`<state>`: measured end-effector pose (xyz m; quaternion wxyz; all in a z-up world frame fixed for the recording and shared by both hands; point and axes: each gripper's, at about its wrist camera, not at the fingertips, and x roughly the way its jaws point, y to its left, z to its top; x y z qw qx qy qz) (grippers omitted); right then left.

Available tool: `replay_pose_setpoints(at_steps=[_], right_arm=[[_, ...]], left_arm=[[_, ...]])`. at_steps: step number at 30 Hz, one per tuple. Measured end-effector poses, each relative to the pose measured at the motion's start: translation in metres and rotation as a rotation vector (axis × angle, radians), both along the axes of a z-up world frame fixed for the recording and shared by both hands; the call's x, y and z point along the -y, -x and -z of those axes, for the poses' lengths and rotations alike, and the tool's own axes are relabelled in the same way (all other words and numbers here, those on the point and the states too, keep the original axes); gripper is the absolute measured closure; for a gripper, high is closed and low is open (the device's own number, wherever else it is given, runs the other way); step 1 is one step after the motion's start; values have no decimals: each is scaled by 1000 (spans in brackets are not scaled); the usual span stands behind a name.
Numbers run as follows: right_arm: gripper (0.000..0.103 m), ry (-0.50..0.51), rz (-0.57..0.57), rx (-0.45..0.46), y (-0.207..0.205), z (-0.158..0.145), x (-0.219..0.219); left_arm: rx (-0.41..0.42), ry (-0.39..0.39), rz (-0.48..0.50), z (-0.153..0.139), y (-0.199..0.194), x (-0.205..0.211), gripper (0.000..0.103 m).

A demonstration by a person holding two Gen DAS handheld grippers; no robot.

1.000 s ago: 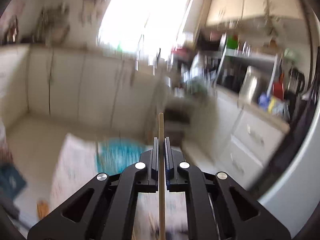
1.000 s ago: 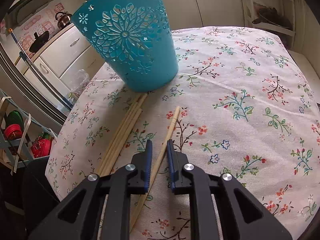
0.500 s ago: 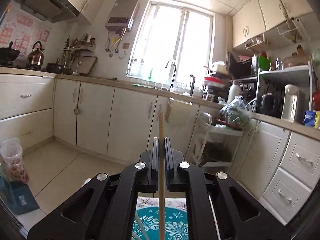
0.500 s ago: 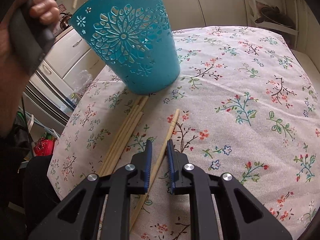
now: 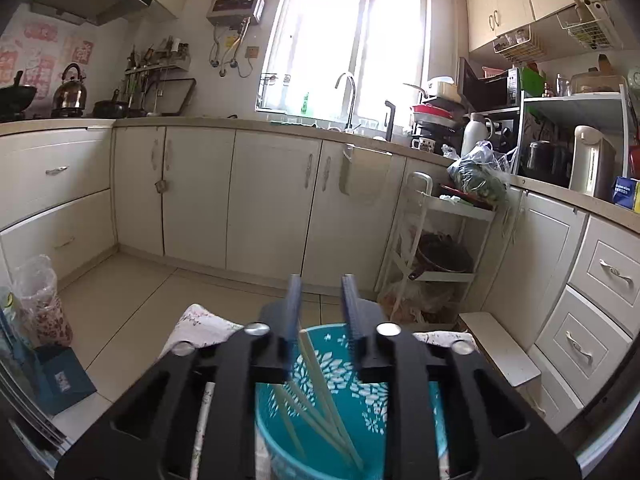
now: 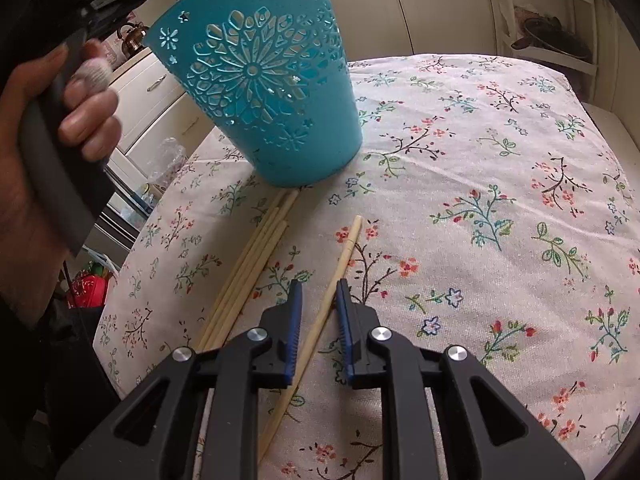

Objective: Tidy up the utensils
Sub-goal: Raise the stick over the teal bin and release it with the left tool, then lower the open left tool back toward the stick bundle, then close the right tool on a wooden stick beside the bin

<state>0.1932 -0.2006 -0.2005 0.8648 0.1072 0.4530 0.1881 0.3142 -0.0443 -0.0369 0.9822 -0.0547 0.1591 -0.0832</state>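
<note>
Now the left gripper (image 5: 321,300) hangs just above the teal cup (image 5: 348,408), and its jaws have just been opening: they stand spread with nothing between them. Half a second ago they were pressed on one chopstick that stood upright between them; that chopstick is gone from the jaws. Several chopsticks (image 5: 320,392) now lean inside the cup, and I cannot say which one was the held one. The left view also looks lower than before, so more of the cup's inside shows.

The right gripper (image 6: 319,304) has not moved. Its jaws are a little apart around a single chopstick (image 6: 340,268) that lies flat on the flowered cloth (image 6: 500,200) of the bench; the pads do not seem to press on it. Beside it on the left, four or so more sticks (image 6: 256,256) lie in a bundle, with their far ends near the foot of the cup.

At the left edge of the right view a hand (image 6: 48,128) holds the dark grip of the left tool, now larger and closer than before. It is blurred. The lower ends of the bundle and of the single chopstick are hidden behind the gripper body. The cup's rim is cut off at the top of this view.
</note>
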Motion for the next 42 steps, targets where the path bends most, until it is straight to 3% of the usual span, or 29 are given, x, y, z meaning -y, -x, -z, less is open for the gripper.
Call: replay_pose_setpoints(at_steps=[8, 12, 18, 23, 30, 32, 36, 42], right_arm=[[85, 35, 8, 17, 6, -1, -2], [82, 71, 16, 25, 7, -2, -8], [68, 143, 40, 47, 10, -4, -25], [68, 152, 76, 42, 9, -4, -25], [68, 244, 88, 56, 11, -4, -38], [70, 273, 85, 66, 12, -4, -42], [89, 306, 95, 73, 13, -4, -40], [90, 348, 68, 40, 9, -6, -41]], left_arm=[[-39, -20, 23, 5, 57, -14, 22], [-87, -65, 30, 21, 77, -17, 11], [-193, -77, 37, 51, 78, -28, 8], [-260, -60, 23, 66, 70, -43, 8], [-300, -54, 23, 73, 66, -53, 8], [-301, -57, 24, 72, 67, -53, 8], [-302, -68, 20, 71, 68, -53, 8], [-310, -86, 12, 70, 70, -53, 8]])
